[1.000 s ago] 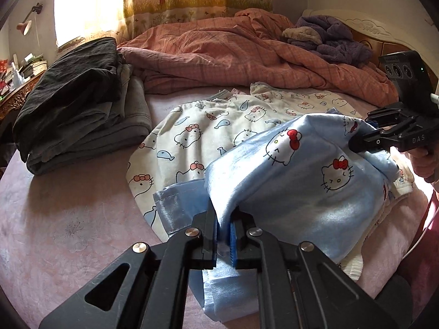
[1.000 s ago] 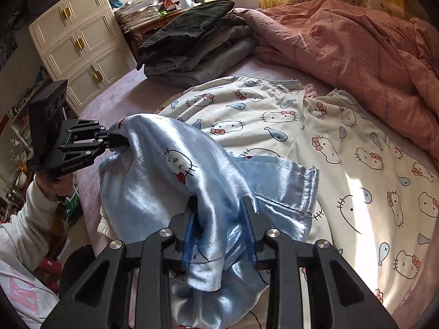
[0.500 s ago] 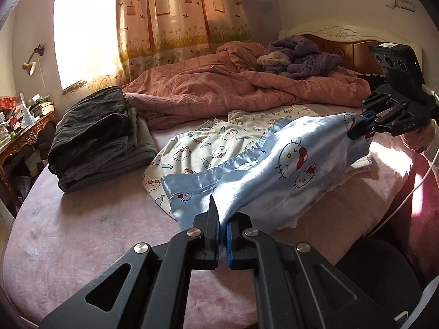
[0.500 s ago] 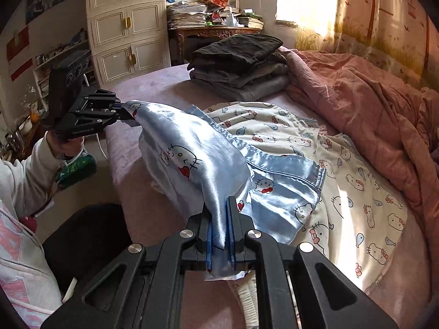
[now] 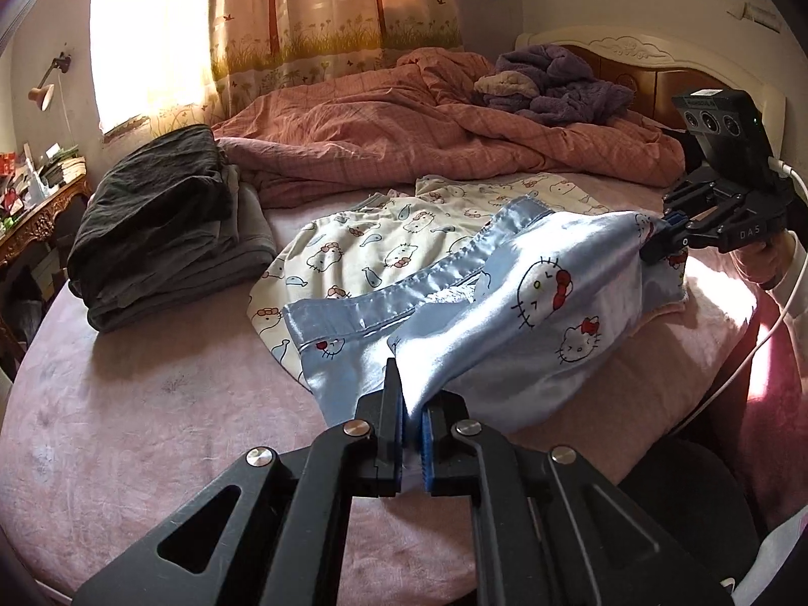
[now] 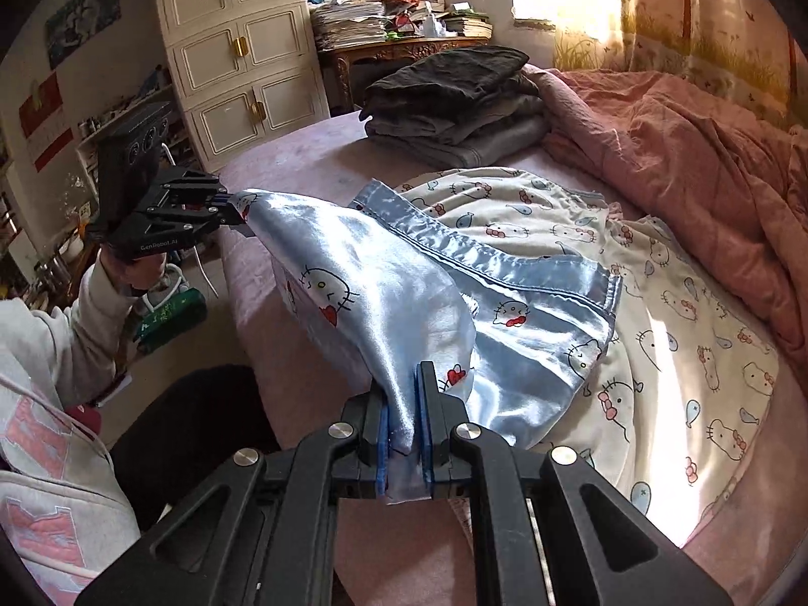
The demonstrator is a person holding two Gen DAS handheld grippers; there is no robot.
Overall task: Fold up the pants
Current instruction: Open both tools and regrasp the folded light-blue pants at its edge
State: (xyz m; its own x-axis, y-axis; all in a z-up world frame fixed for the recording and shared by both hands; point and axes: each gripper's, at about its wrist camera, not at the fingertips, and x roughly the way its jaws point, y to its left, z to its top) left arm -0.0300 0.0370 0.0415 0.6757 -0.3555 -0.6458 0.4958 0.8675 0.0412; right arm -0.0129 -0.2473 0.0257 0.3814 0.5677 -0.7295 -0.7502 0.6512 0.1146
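Light blue satin pants with cat prints hang stretched between my two grippers above the near edge of the bed. My left gripper is shut on one corner of the fabric, which runs up and right from its pads. My right gripper is shut on the other end, with cloth bunched between its blue pads. Each gripper also shows in the other's view: the right gripper at far right, the left gripper at left. The pants' waistband end still rests on the bed.
A white cat-print garment lies spread under the pants. Folded dark clothes are stacked at the left, a rumpled pink quilt at the back. A cream cabinet and cluttered desk stand beyond the bed. A person's sleeve is close.
Both grippers rose and drew back from the bed, pulling the blue pants taut between them. The right gripper's jaws closed tight on the bunched cloth.
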